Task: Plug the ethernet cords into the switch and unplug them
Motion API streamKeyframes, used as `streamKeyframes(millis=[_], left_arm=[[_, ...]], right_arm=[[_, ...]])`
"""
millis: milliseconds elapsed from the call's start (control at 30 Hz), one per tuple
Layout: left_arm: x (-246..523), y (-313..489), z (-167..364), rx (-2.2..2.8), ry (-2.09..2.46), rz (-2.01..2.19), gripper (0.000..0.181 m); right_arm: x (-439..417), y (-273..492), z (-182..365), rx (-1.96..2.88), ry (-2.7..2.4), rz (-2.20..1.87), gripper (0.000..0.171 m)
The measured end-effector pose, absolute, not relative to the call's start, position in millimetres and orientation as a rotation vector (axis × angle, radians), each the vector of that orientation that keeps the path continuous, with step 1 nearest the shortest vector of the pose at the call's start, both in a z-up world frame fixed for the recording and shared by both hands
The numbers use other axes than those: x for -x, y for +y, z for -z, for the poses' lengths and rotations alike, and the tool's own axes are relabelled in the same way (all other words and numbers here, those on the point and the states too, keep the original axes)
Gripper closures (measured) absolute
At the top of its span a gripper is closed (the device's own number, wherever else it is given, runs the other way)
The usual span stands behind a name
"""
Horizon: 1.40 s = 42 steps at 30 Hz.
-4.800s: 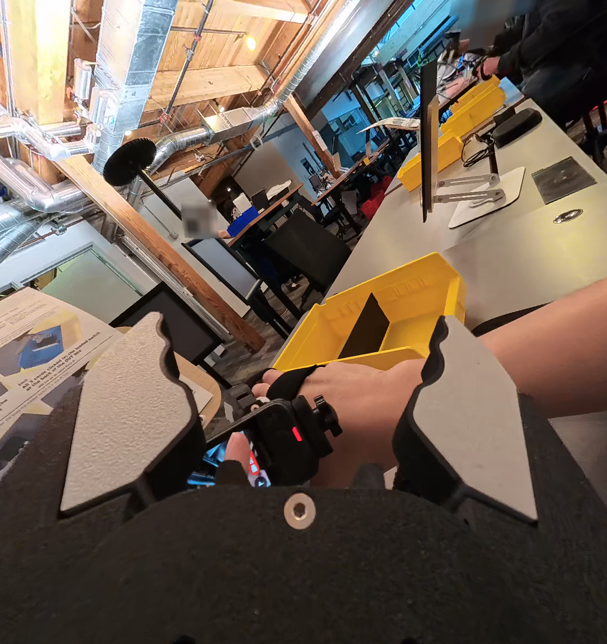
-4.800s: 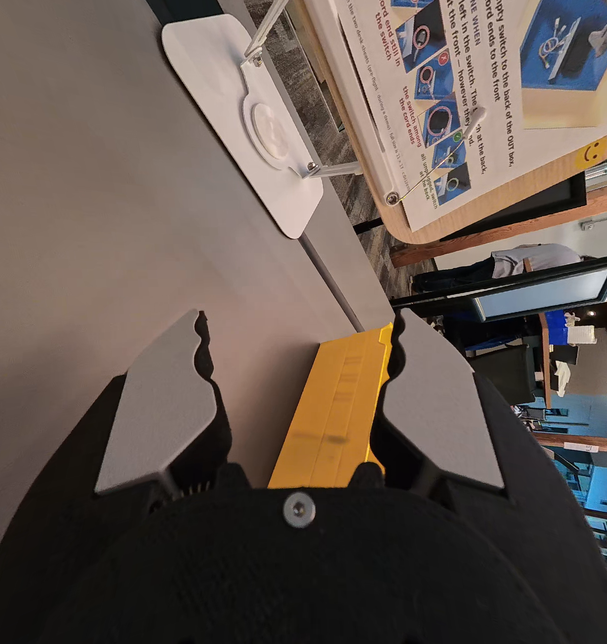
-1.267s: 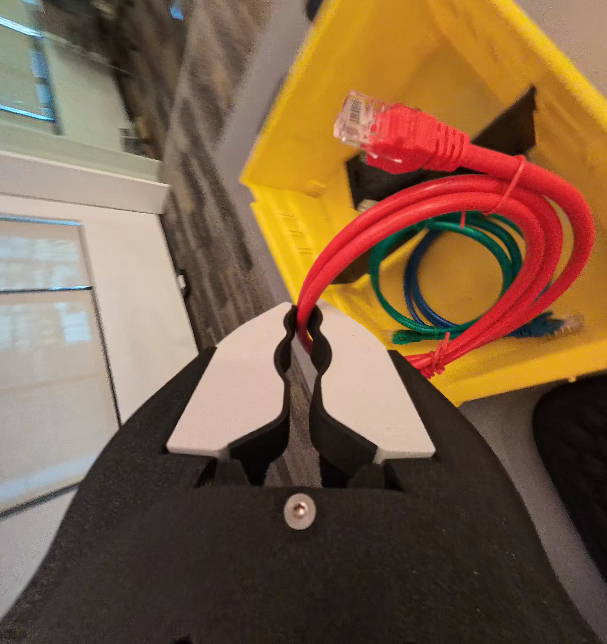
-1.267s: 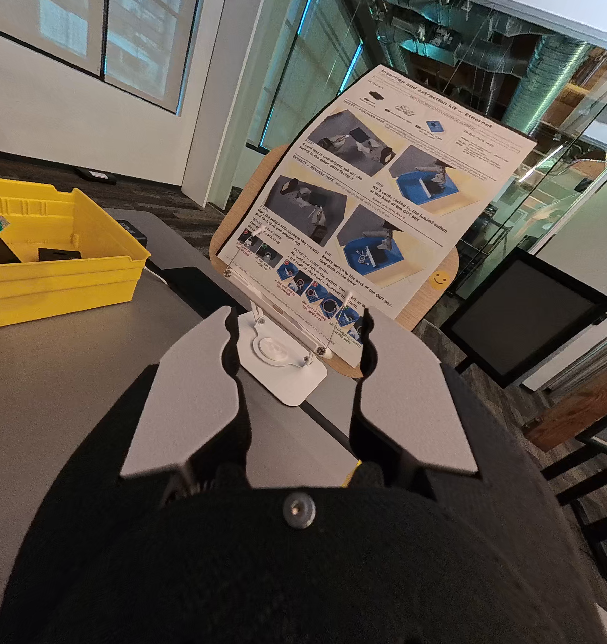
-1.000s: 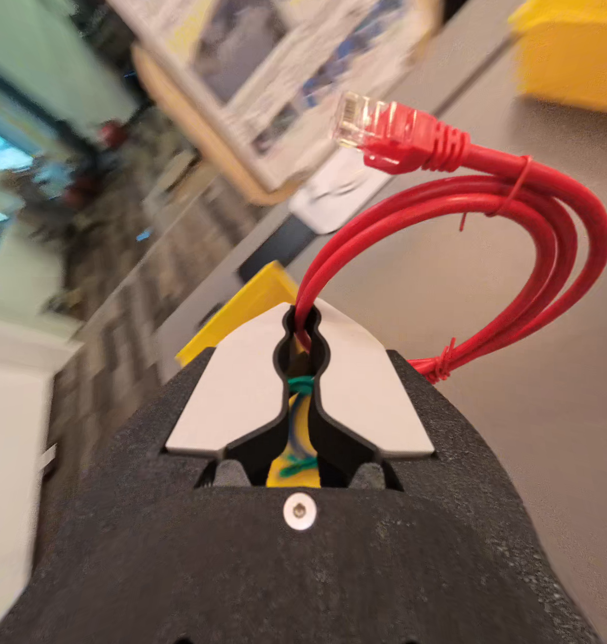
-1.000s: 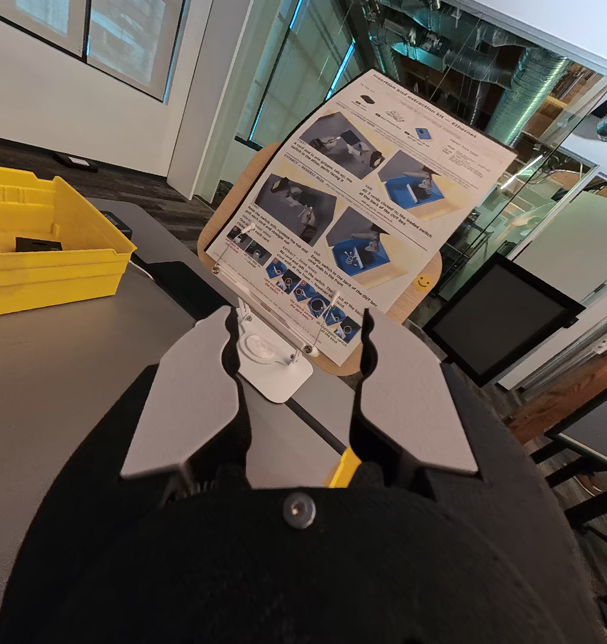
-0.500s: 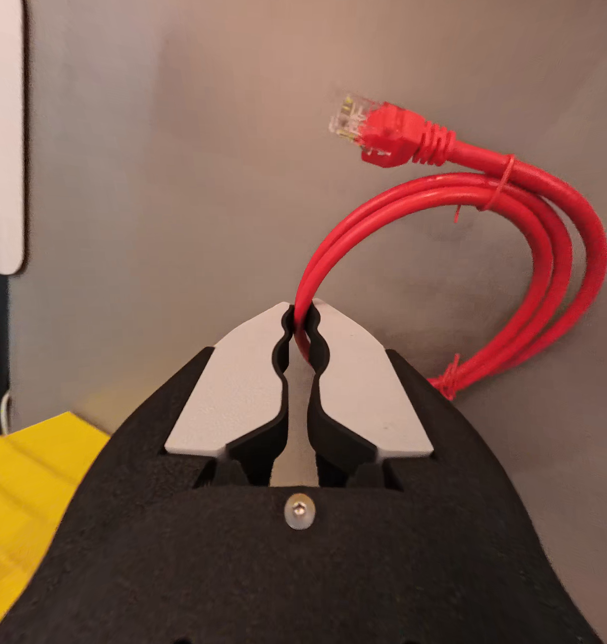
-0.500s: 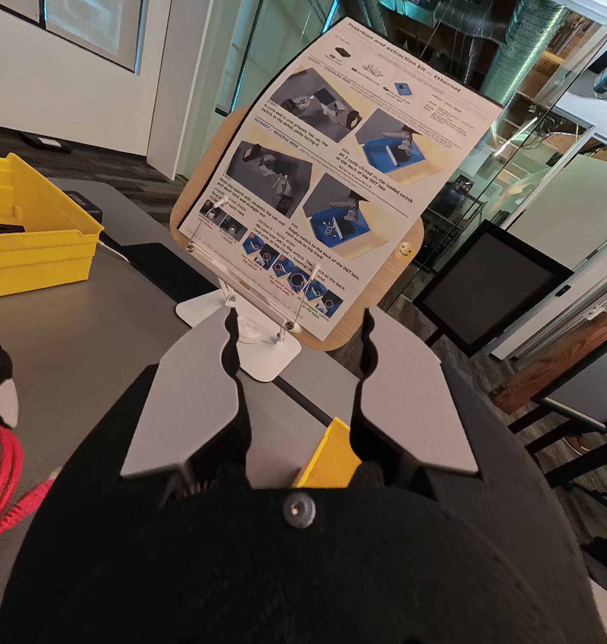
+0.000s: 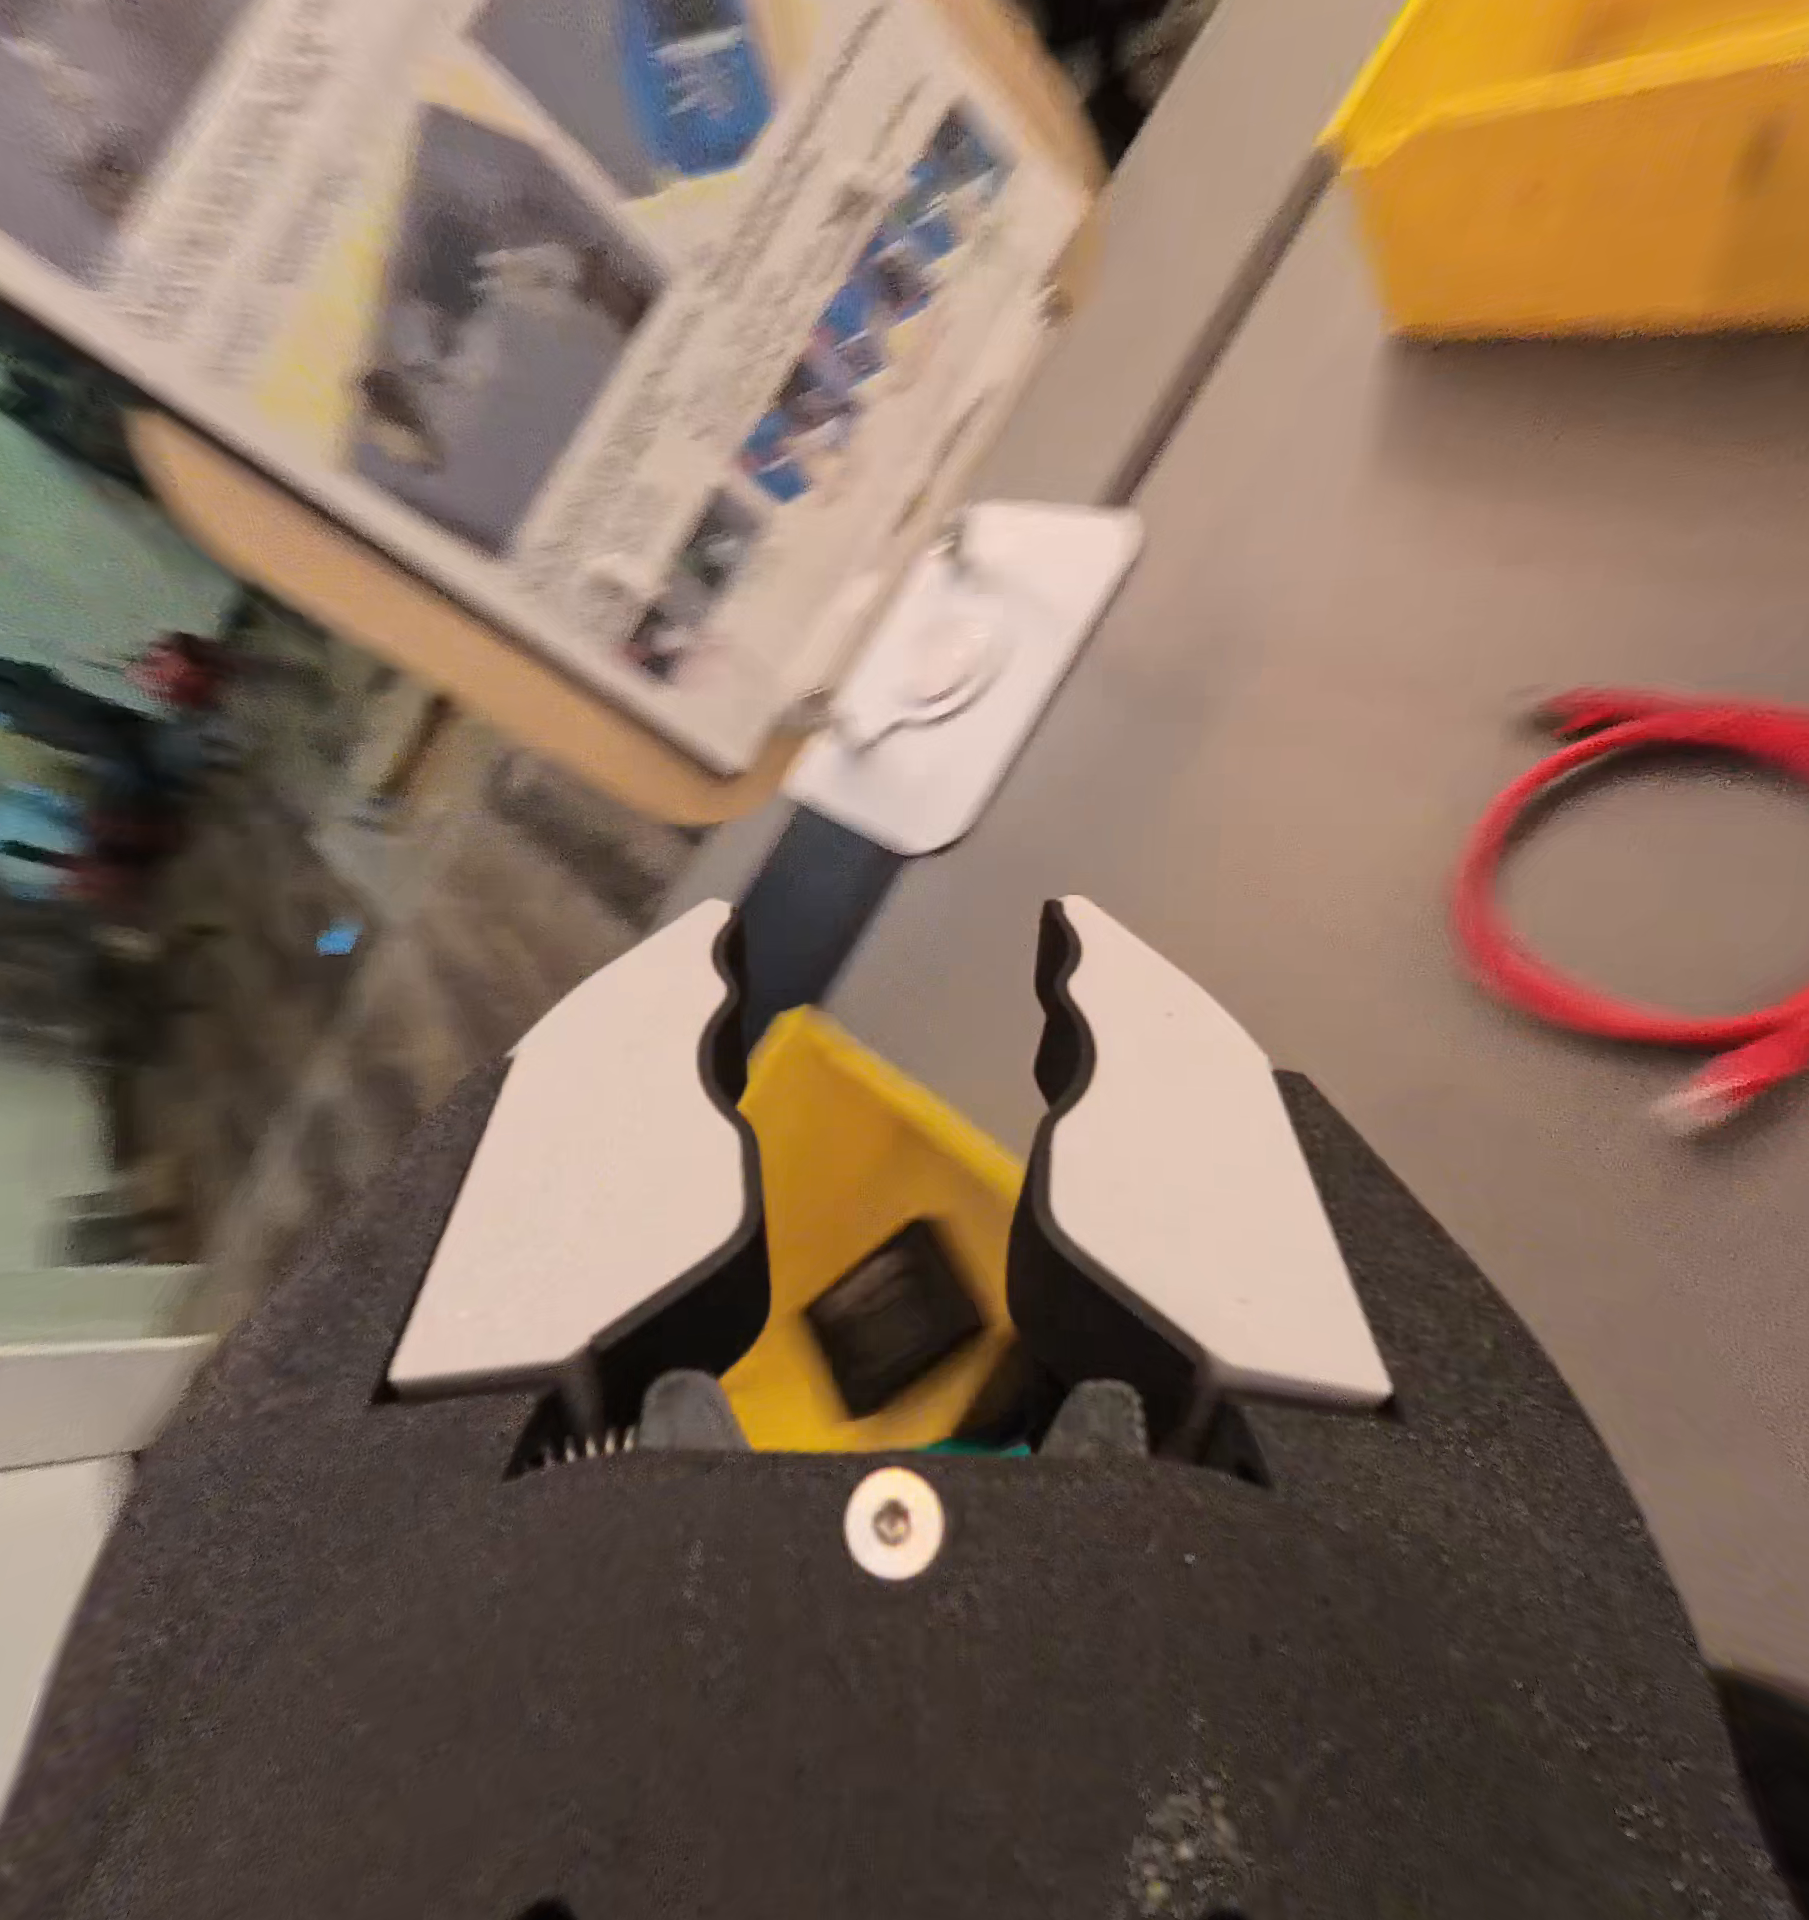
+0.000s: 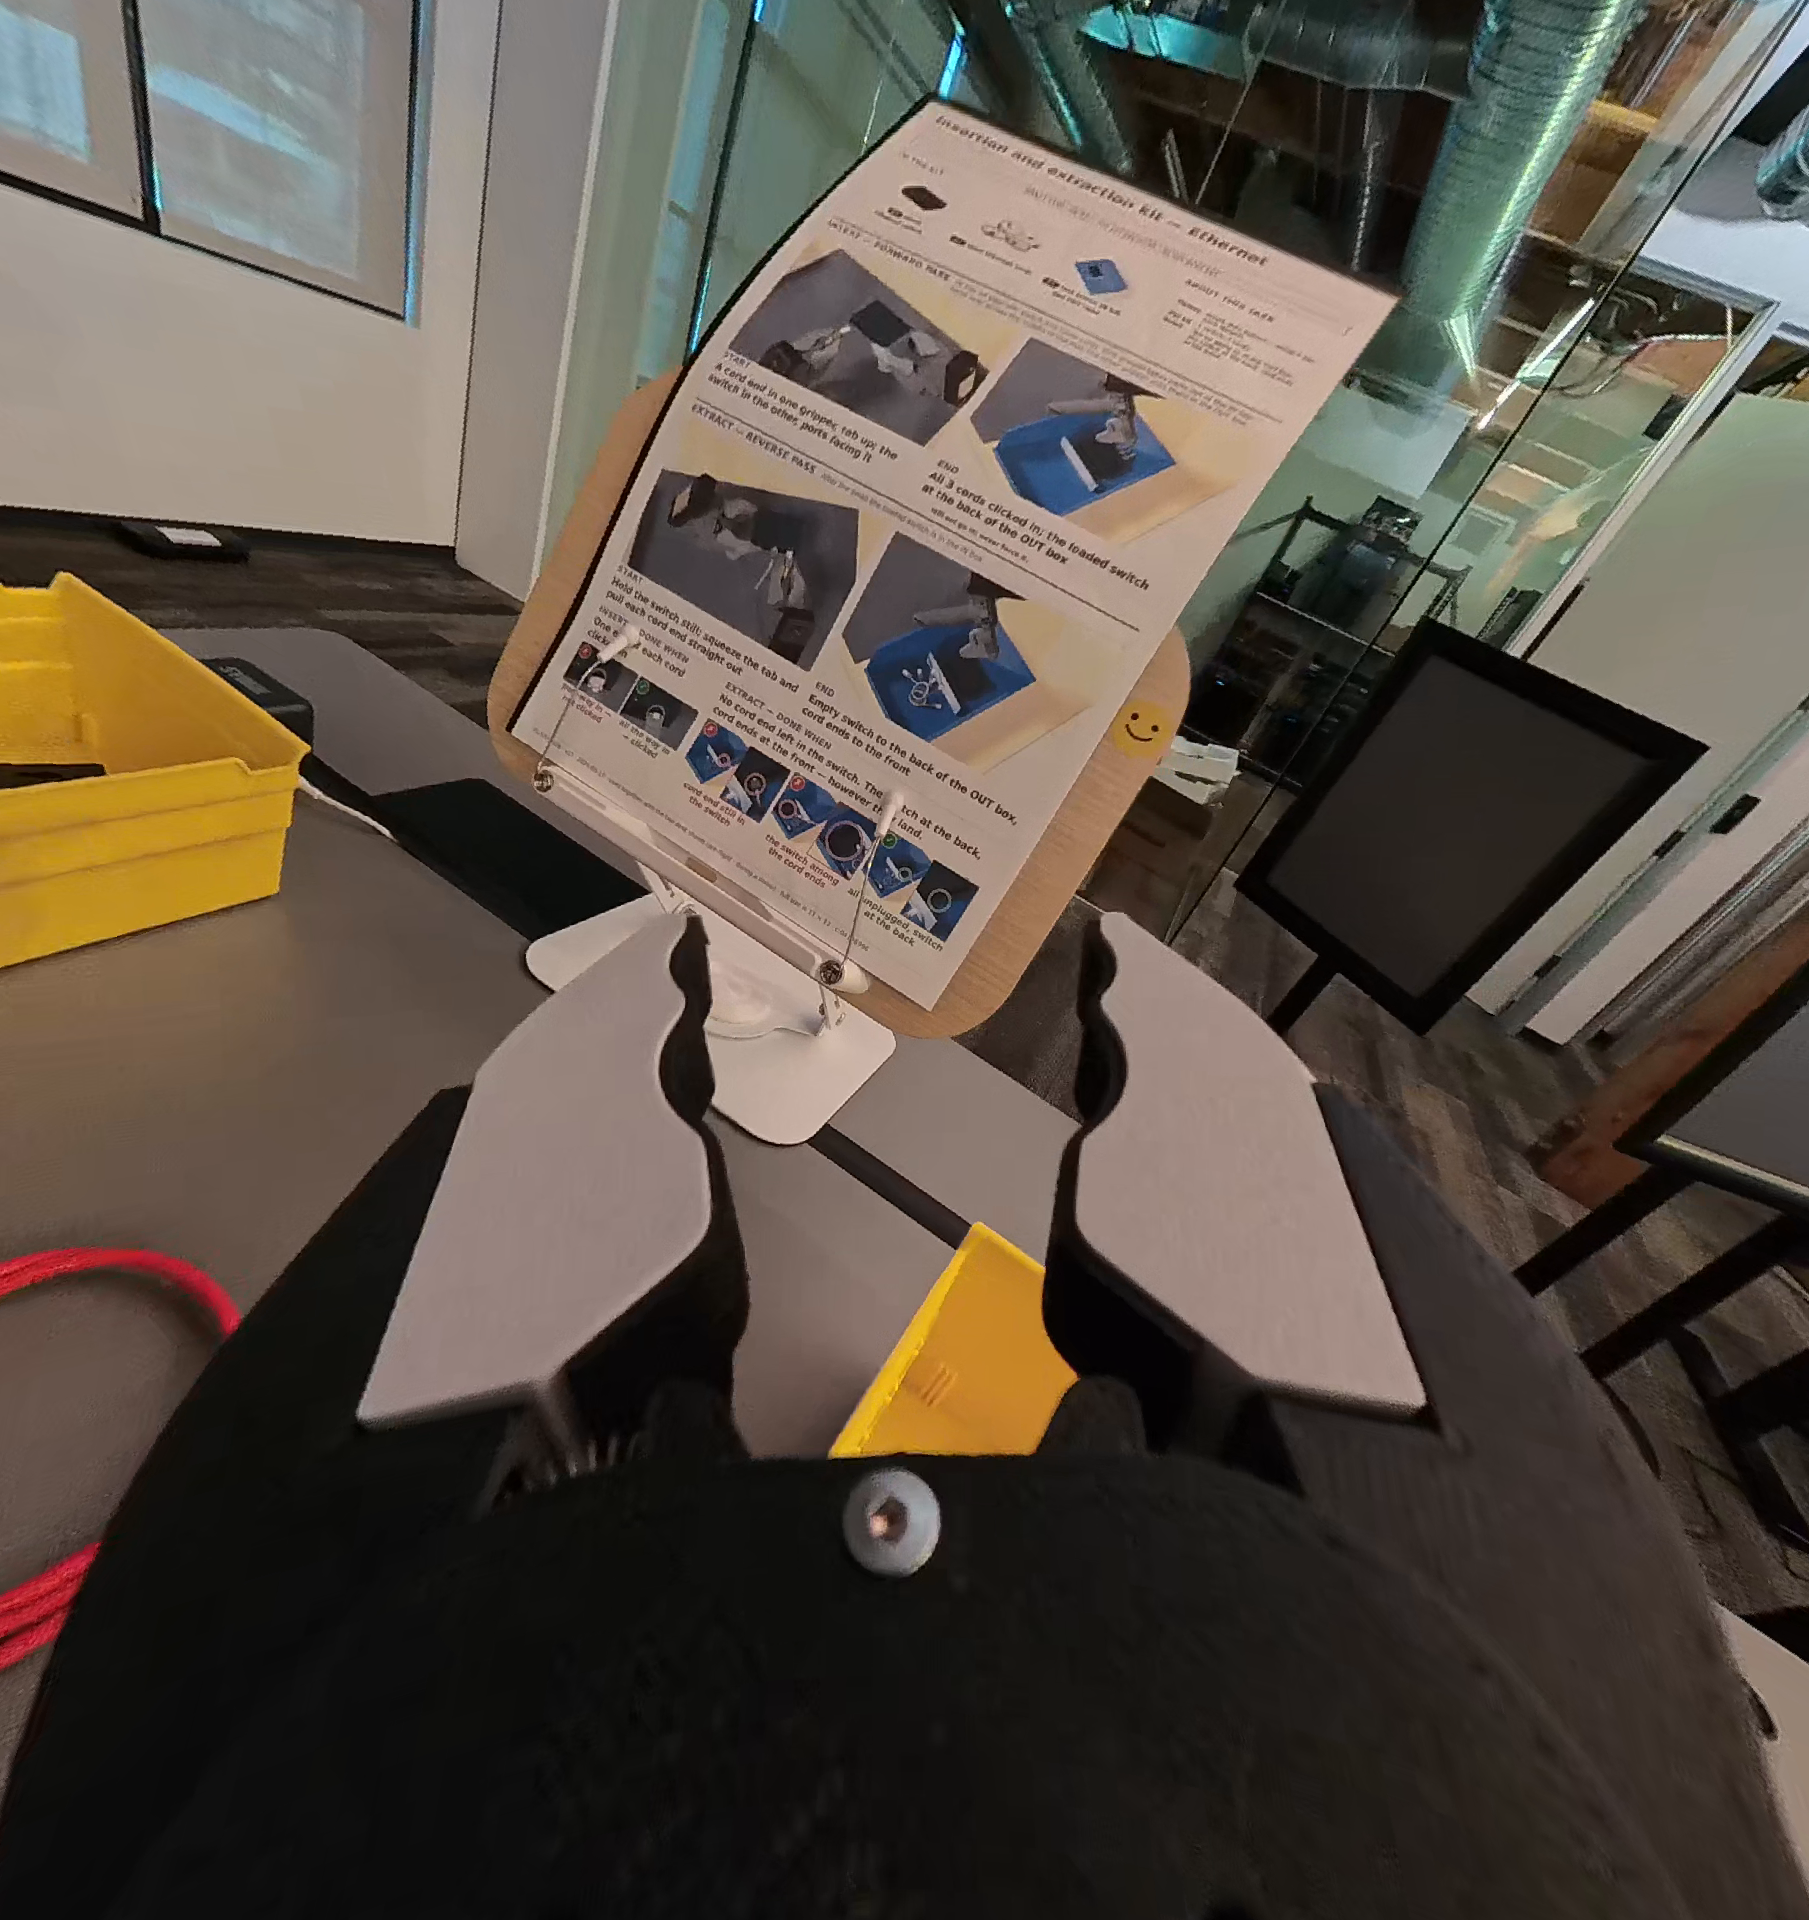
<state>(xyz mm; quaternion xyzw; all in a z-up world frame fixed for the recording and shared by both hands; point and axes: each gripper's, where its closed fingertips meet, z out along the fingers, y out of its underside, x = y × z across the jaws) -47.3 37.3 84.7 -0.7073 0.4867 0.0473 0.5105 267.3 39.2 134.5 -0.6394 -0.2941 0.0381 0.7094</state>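
The red ethernet cord (image 9: 1606, 1023) lies coiled on the grey table, to the right of my left gripper (image 9: 884, 925). That gripper is open and empty. It hangs over a yellow bin (image 9: 827, 1122) with a black switch (image 9: 895, 1314) lying in it; a bit of green shows at the bin's near edge. My right gripper (image 10: 884, 945) is open and empty above the table. A corner of a yellow bin (image 10: 962, 1351) shows between its fingers. The red cord (image 10: 79, 1262) lies at its lower left. The left wrist view is blurred by motion.
An instruction sheet on a wooden board (image 10: 931, 540) stands on a white base (image 10: 806, 1081) at the table's far edge. Another yellow bin (image 10: 152, 831) sits at the far left, also in the left wrist view (image 9: 1606, 156). A black monitor (image 10: 1451, 831) stands beyond the table. Spacing between my two grippers at the tips: around 30 cm.
My left gripper has let go of the red cord, which now lies on the table, and has opened and swung over the yellow bin. The right gripper stays open and has hardly moved.
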Motion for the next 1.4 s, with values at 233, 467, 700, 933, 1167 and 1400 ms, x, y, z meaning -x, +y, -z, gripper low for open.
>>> streamKeyframes(millis=[233,467,700,933,1167,1400], left_arm=[[183,97,-6,1.809,1.739,-0.581,0.15],[232,115,80,2.009,2.05,-0.513,0.131],[225,108,118,1.924,2.352,-0.353,0.123],[231,108,147,1.843,2.477,-0.372,0.09],[229,109,147,1.949,2.419,-0.272,0.12],[231,116,93,2.096,2.127,-0.333,0.121]], right_arm=[[-280,53,-123,1.461,-0.632,-0.075,0.102],[-283,68,-98,1.533,-0.648,-0.089,0.101],[-262,78,-65,1.617,-0.749,-0.066,0.1],[-248,79,-50,1.639,-0.82,-0.019,0.1],[-244,78,-45,1.657,-0.812,-0.101,0.101],[-232,71,-48,1.627,-0.837,-0.181,0.101]])
